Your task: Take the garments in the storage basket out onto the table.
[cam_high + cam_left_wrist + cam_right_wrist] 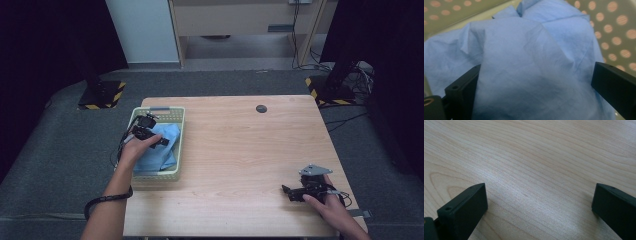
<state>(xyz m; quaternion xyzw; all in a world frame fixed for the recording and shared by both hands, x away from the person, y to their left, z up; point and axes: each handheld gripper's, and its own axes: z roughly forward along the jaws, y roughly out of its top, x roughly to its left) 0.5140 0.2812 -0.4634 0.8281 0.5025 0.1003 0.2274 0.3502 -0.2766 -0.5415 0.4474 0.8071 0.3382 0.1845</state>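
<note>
On the wood table [235, 150] we've got the left gripper [150, 134] w/ jaws wide open astride the blue cloth [162, 150] in the basket [176, 172], prob. about to pinch & lift, while the right gripper [295, 192] rests wide open & empty.

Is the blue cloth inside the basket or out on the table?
Inside. The blue cloth lies crumpled within the basket, and the open left tongs straddle a fold.

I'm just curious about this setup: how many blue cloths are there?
1 that I can see: a blue cloth lying crumpled in the basket at the table's left side, under the left gripper. Its folds could hide another.
</note>
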